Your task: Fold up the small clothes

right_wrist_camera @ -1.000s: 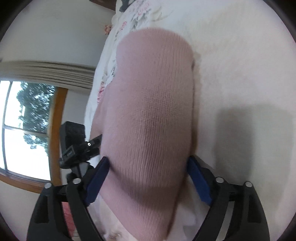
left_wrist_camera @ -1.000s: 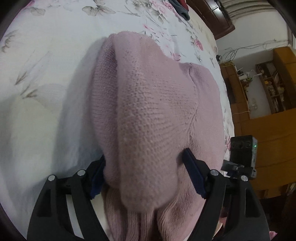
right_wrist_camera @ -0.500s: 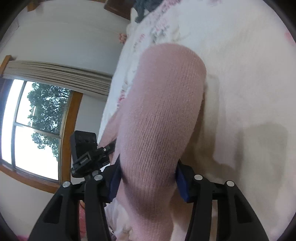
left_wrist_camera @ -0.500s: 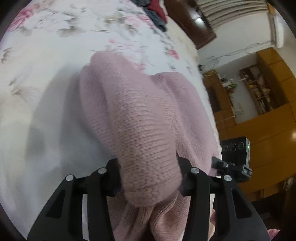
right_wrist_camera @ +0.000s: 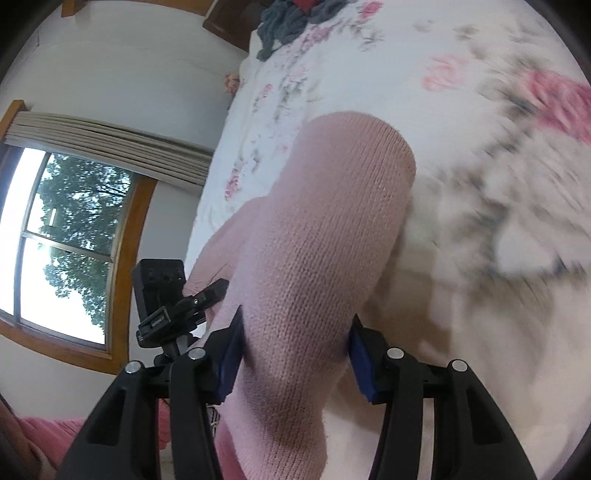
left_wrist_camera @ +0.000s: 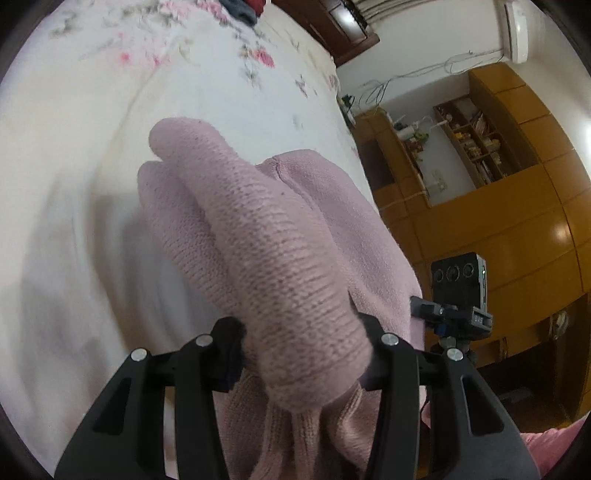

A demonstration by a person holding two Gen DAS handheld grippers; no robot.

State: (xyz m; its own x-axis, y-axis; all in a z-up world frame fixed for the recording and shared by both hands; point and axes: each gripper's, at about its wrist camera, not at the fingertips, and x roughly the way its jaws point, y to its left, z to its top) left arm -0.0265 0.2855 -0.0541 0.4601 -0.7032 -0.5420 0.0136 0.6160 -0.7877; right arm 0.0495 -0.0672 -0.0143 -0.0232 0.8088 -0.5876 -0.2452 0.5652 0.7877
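A pink knitted sweater (left_wrist_camera: pixel 280 251) lies on a white floral bedsheet (left_wrist_camera: pixel 184 74). My left gripper (left_wrist_camera: pixel 301 345) is shut on a thick fold of the sweater, which bulges forward between its black fingers and is lifted off the bed. In the right wrist view the same pink knit (right_wrist_camera: pixel 321 251) runs as a rounded roll through my right gripper (right_wrist_camera: pixel 295 350), whose blue pads (right_wrist_camera: pixel 360 362) press its sides. Each gripper holds one side of the garment. The lower hem hangs below both grippers, partly out of view.
A small black camera on a tripod (left_wrist_camera: pixel 458 295) stands beside the bed; it also shows in the right wrist view as a camera (right_wrist_camera: pixel 162 295). Dark and red clothes (right_wrist_camera: pixel 291 14) pile at the far end. Wooden cabinets (left_wrist_camera: pixel 517 206) and a window (right_wrist_camera: pixel 62 240) flank the bed.
Both grippers went from open around the sweater to shut on it, then rose and tilted, lifting the folds off the sheet. The bed now sits farther away.
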